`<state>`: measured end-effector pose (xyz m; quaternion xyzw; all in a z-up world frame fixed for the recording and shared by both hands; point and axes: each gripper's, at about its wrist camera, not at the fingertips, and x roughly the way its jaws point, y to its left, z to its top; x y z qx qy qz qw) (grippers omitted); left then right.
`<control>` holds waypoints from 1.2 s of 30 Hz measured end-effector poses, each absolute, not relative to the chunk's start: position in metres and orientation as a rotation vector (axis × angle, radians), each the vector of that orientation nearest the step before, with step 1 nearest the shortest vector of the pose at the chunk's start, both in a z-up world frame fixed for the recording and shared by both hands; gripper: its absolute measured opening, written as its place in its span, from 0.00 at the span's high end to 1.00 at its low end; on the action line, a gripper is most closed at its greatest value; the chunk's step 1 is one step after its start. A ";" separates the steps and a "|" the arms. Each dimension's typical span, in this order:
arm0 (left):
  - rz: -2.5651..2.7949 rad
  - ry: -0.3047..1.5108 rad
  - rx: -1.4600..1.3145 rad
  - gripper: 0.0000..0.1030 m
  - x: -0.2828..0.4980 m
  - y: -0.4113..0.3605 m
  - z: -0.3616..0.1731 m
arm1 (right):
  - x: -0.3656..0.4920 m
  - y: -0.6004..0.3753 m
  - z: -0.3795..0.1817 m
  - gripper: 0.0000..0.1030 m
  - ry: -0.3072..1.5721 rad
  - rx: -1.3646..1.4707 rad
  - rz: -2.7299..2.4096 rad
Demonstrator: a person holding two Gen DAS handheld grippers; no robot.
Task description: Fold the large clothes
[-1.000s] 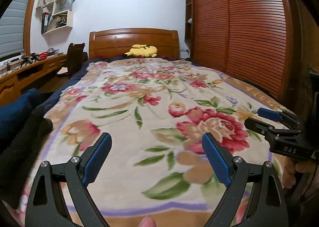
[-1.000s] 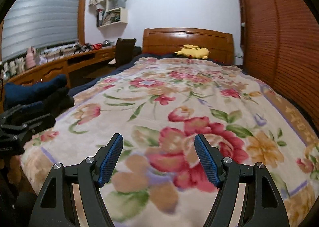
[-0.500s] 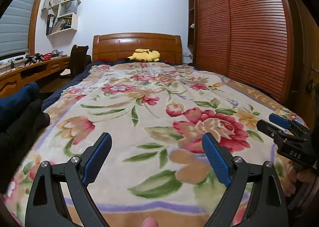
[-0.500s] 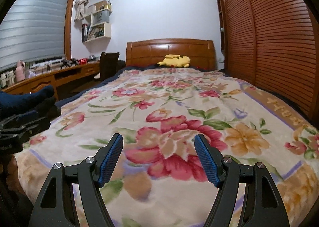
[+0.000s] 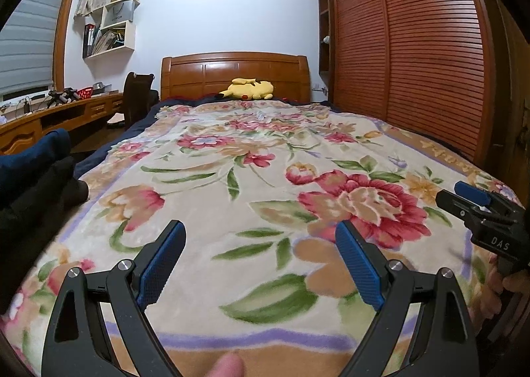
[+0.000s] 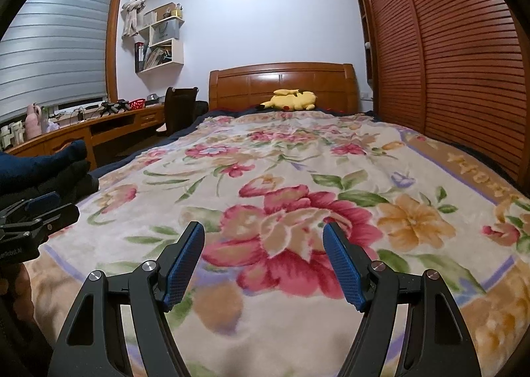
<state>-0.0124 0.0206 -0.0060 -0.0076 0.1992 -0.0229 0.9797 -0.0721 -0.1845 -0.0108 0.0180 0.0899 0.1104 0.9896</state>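
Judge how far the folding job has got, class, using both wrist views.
Done: nothing visibly folded; the floral blanket lies spread flat. In hand: nothing; the left hand-held gripper and right hand-held gripper hover open and empty. Left: taking the dark clothes and folding them.

Both views now take in more of the room: the wooden headboard (image 5: 235, 70) and the yellow plush toy (image 5: 246, 89) sit lower in the picture than a second ago, and more wall shows above them. In the left view, the black right gripper with blue pads (image 5: 477, 200) sits lower at the right edge.
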 end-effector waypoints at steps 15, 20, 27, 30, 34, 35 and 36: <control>-0.049 0.407 -0.021 0.10 -0.014 0.020 -0.007 | -0.071 -0.183 -0.012 0.26 0.182 0.012 0.221; -0.048 0.409 -0.025 0.10 -0.014 0.021 -0.008 | -0.070 -0.185 -0.012 0.26 0.181 0.010 0.225; -0.043 0.407 -0.032 0.10 -0.015 0.023 -0.009 | -0.071 -0.184 -0.013 0.26 0.171 0.006 0.228; -0.040 0.403 -0.032 0.10 -0.016 0.024 -0.009 | -0.070 -0.186 -0.013 0.26 0.168 0.006 0.229; -0.035 0.397 -0.035 0.10 -0.016 0.025 -0.009 | -0.069 -0.187 -0.014 0.26 0.165 0.004 0.232; -0.036 0.399 -0.035 0.10 -0.015 0.025 -0.009 | -0.069 -0.187 -0.015 0.26 0.164 0.004 0.232; -0.036 0.399 -0.035 0.10 -0.016 0.025 -0.009 | -0.069 -0.187 -0.015 0.26 0.164 0.004 0.232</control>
